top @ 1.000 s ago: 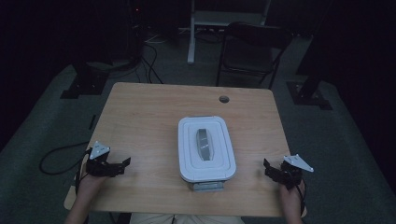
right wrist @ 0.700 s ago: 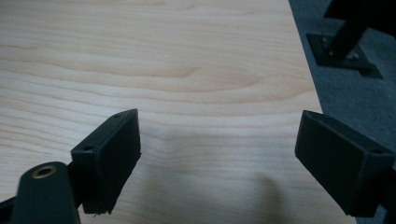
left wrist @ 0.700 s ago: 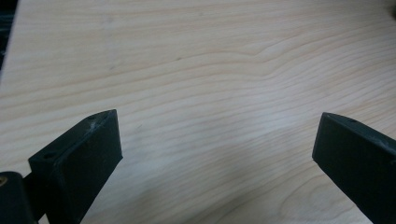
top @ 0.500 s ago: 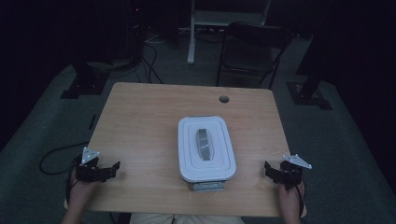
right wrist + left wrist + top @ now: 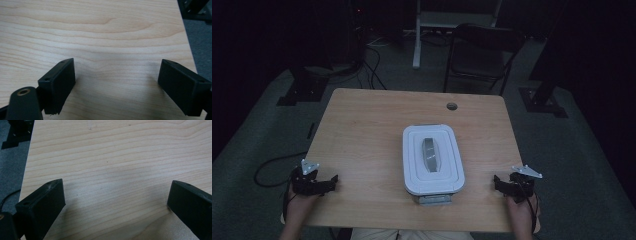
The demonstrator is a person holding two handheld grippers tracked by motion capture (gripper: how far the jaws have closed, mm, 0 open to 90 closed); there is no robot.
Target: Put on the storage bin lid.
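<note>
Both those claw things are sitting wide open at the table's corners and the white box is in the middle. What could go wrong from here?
The lidded white box sits close to the table's near edge, so a clumsy push might slide it off toward the person. The left gripper and right gripper both start well apart from it, so an uneven reach could twist the box. The room is dim, so aiming may be harder.

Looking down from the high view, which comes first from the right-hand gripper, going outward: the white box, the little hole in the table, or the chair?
From the right gripper:
1. White lidded box, beside it at the table's middle.
2. Small round hole, near the table's far edge.
3. Dark chair, on the floor beyond the table.
</note>
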